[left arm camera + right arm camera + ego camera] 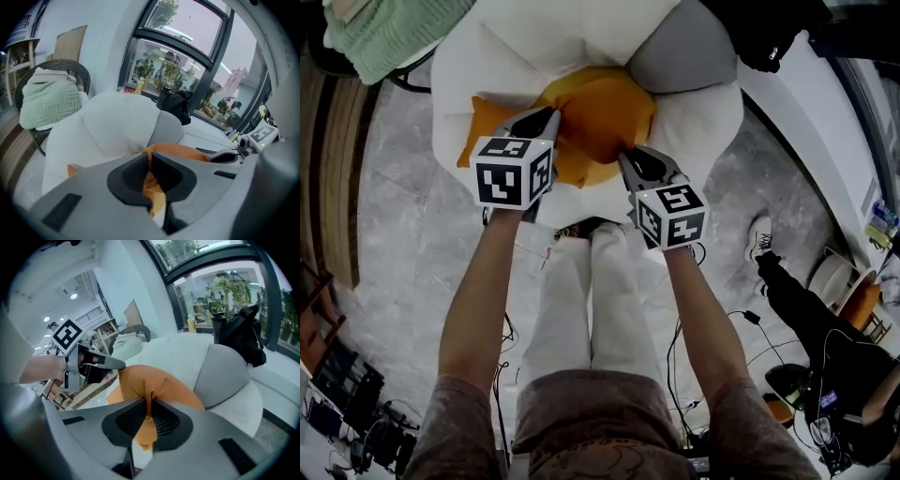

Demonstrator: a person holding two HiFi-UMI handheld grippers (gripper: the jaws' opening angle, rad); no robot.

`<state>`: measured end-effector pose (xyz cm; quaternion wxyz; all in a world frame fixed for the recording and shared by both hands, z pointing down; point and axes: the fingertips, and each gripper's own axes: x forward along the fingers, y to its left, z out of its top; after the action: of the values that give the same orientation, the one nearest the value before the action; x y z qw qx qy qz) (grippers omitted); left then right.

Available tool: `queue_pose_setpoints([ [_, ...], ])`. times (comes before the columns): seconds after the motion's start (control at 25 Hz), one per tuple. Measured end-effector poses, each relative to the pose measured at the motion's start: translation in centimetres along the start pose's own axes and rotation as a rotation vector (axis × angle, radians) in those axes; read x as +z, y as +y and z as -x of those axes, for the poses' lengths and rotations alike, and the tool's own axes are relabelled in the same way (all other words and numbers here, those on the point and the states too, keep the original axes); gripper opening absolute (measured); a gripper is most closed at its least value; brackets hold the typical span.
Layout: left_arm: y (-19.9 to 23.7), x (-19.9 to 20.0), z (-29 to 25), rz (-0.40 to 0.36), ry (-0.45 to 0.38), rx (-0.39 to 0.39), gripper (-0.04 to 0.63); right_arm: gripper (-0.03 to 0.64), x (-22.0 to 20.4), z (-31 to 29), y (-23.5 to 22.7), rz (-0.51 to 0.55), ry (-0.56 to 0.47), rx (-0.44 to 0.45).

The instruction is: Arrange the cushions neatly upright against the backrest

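Over seat, near front edge: soft orange fabric cushion (600, 117) on white padded armchair (487, 66).
Left gripper (542, 120): jaws clamped on cushion's left edge.
Right gripper (628, 157): jaws pinching its right edge.
Backrest: grey cushion (689, 52) leaning.

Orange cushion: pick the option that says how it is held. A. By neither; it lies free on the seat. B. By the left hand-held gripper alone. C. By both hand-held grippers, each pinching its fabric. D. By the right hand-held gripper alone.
C: the left hand-held gripper and the right hand-held gripper each have jaws shut on a fold of the orange cushion.
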<state>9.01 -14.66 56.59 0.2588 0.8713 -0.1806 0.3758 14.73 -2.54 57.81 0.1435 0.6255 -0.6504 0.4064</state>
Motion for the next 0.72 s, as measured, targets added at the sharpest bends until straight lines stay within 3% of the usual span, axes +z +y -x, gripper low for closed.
queue_pose_setpoints([
  [0.4,-0.8,6.6,-0.2,-0.013,-0.022,-0.006,0.032,0.052,7.4,-0.2,-4.1,0.005,-0.010,0.092],
  [0.72,0.6,10.3,-3.4,-0.033,0.033,0.025,0.032,0.054,10.8,-2.7,-7.2,0.029,0.067,0.080],
])
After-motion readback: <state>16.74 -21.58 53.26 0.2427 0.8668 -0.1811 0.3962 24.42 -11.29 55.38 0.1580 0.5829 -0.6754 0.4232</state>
